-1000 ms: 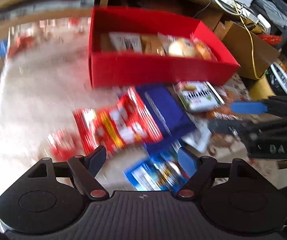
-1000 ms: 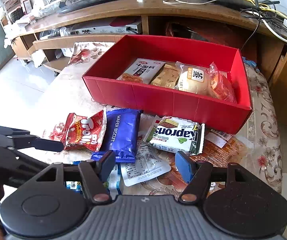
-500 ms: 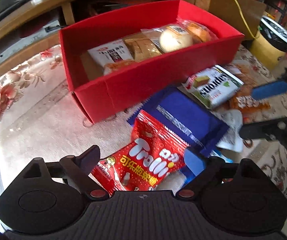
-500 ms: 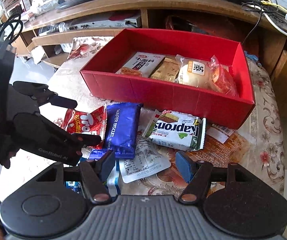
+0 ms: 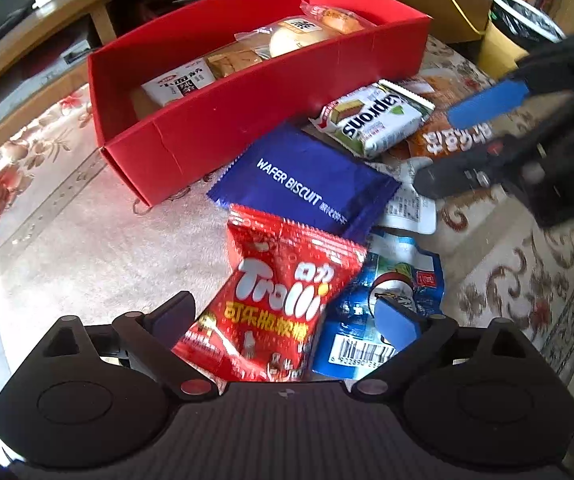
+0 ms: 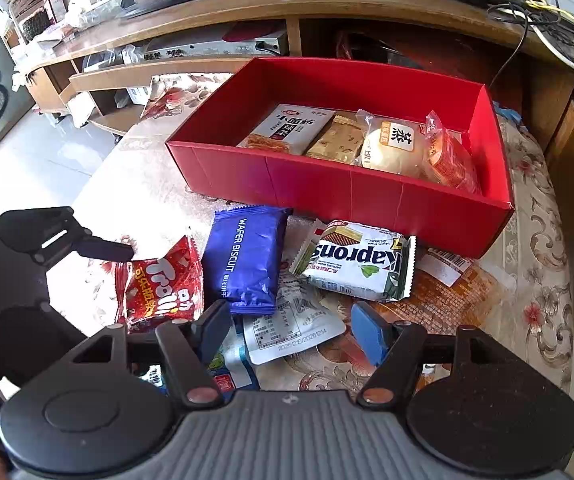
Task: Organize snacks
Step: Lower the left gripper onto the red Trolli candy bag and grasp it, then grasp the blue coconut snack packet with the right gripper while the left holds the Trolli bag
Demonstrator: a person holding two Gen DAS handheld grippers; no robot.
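In the right wrist view, the left gripper [image 6: 127,280] is seen at the far left, over the red Trolli bag [image 6: 159,284]. Its jaws have just been opening and are now spread wide, with the bag between them but not pressed. Next to the bag, toward the middle, the blue wafer biscuit pack [image 6: 243,256] is found, then the white label pouch [image 6: 291,328] and the Kaprons wafer pack [image 6: 355,262] on the worktop [image 6: 527,280]. At the upper right, the red box [image 6: 327,184] is already filled with four snacks. At least six packs are left outside, so the job is judged to be under half done. The right gripper [image 6: 291,332] is held half open over the pouch, with nothing gripped. Compared with the earlier left wrist frame, the Trolli bag is now seen nearer and between wider jaws.
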